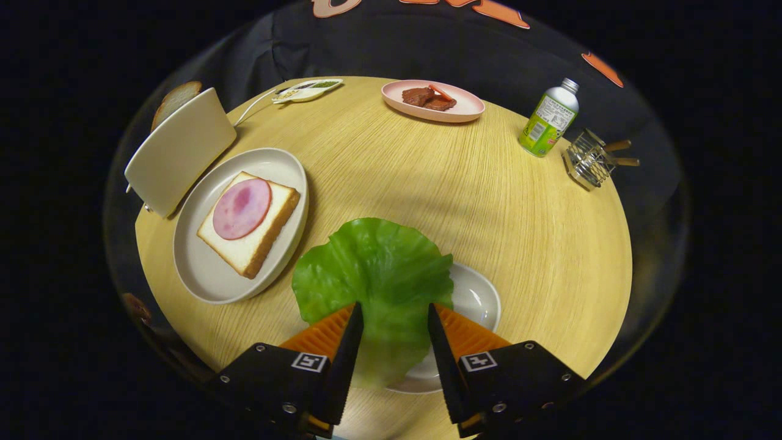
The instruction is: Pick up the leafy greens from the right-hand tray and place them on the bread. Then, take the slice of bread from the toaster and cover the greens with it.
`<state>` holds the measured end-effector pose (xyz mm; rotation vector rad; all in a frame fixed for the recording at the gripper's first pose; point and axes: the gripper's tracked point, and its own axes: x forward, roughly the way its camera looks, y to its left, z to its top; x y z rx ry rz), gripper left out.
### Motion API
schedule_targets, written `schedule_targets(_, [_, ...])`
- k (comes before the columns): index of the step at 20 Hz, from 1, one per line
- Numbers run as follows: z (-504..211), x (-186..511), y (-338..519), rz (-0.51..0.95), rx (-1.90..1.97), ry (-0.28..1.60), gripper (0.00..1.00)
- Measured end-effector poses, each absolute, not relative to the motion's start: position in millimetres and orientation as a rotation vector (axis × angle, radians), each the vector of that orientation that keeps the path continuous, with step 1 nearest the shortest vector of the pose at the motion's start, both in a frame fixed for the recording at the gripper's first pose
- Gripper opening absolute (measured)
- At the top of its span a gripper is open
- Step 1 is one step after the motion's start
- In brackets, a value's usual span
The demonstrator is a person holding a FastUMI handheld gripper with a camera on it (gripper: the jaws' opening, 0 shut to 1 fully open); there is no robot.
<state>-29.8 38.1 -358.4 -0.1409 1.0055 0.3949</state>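
Note:
A large green lettuce leaf point(374, 278) sits between the fingers of my gripper point(396, 315) and fills the gap between them. Both fingers press on its lower part, so the gripper is shut on it. The leaf hangs over the left half of the white right-hand tray point(479, 299) and spreads out beyond the fingertips. To the left, beyond the fingers, a slice of bread point(256, 235) topped with a round of pink ham point(242, 208) lies on a white oval plate point(201, 269). Behind that plate stands a white toaster point(180, 150) with a slice of bread point(176, 98) sticking out of it.
A pink plate point(461, 110) with brown meat pieces sits at the far side of the round wooden table point(427, 177). A green-labelled bottle point(548, 119) and a metal rack point(589, 160) stand at the far right. A small white dish point(308, 90) lies by the toaster's cord.

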Motion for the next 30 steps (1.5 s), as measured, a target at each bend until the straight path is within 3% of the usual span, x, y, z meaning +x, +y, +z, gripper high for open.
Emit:
schedule_targets(5, [-357.7, -32.8, 39.1, 0.394, -0.124, 1.022, 0.47])
schedule_targets(7, [-357.3, -34.2, 41.1, 0.379, -0.137, 1.021, 0.32])
schedule_targets(8, [-355.6, -34.7, 42.6, 0.366, -0.142, 1.021, 0.17])
schedule_targets(11, [-356.9, -37.3, 44.0, 0.323, -0.108, 1.051, 0.04])
schedule_targets(18, [-331.8, -40.3, 42.8, 0.276, 0.062, 0.968, 0.01])
schedule_targets(30, [-229.8, -33.3, 87.5, 0.428, 0.197, 0.796, 0.01])
